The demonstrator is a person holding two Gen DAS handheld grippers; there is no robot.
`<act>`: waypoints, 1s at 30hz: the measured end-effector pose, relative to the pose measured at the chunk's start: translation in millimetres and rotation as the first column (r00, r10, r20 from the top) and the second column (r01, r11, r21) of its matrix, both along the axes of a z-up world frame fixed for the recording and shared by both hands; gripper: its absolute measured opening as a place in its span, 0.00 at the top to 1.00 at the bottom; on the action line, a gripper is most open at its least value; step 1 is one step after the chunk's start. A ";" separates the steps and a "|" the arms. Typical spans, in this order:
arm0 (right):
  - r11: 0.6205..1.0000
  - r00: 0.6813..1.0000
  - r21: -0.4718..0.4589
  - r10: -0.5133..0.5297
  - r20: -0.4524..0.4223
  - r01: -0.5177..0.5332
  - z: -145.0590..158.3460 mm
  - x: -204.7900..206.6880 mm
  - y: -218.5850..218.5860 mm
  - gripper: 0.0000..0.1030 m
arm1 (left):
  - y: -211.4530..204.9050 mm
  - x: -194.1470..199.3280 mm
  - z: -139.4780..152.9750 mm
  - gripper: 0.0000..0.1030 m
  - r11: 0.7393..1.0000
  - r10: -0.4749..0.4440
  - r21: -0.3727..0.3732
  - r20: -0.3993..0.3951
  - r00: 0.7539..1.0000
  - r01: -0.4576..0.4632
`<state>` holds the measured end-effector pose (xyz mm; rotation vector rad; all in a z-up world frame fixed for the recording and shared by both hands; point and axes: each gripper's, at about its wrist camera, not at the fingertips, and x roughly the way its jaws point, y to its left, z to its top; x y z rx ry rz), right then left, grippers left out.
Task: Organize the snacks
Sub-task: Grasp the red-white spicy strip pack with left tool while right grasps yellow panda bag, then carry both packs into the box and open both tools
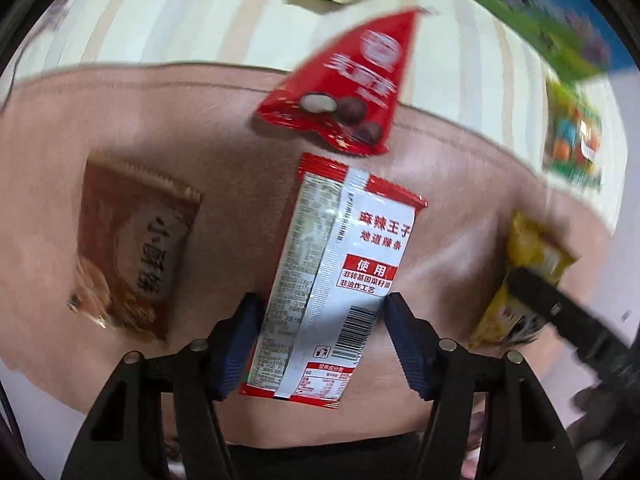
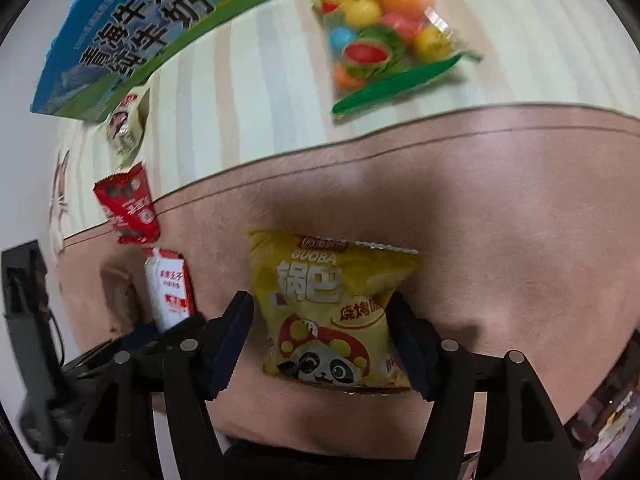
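Note:
My left gripper (image 1: 320,320) has its blue pads on both sides of a red and white spicy-strip packet (image 1: 336,272) that lies on a pink mat (image 1: 224,120); the pads touch its edges. My right gripper (image 2: 320,320) likewise has its pads against the sides of a yellow Guoba packet (image 2: 328,308) on the same mat (image 2: 500,208). The yellow packet also shows in the left wrist view (image 1: 524,268), with the right gripper over it. A red chocolate packet (image 1: 344,84) lies at the mat's far edge. A brown biscuit packet (image 1: 128,248) lies left of the strip packet.
A striped cloth (image 2: 260,80) lies beyond the mat. On it sit a bag of coloured candies (image 2: 384,36), a blue and green milk carton (image 2: 132,32) and a small pale packet (image 2: 128,128). The red chocolate packet (image 2: 128,204) and strip packet (image 2: 170,288) show at the right wrist view's left.

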<state>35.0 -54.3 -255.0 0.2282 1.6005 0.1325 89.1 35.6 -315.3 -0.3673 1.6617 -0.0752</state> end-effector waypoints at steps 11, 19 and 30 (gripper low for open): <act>0.988 0.994 -0.126 0.096 0.052 -0.089 -11.9 -6.6 36.3 0.34 | -44.1 13.3 -4.3 0.45 0.985 -0.133 0.109 0.016 0.991 0.130; 0.989 0.988 -0.101 0.118 0.095 -0.108 0.1 -16.2 30.3 0.52 | -25.7 10.3 19.0 0.53 0.994 -0.088 0.068 0.041 0.995 0.085; 0.994 0.989 0.082 0.055 0.139 -0.067 65.0 -0.4 -2.3 0.54 | 13.1 32.8 93.3 0.53 0.998 -0.063 -0.011 0.163 0.985 0.066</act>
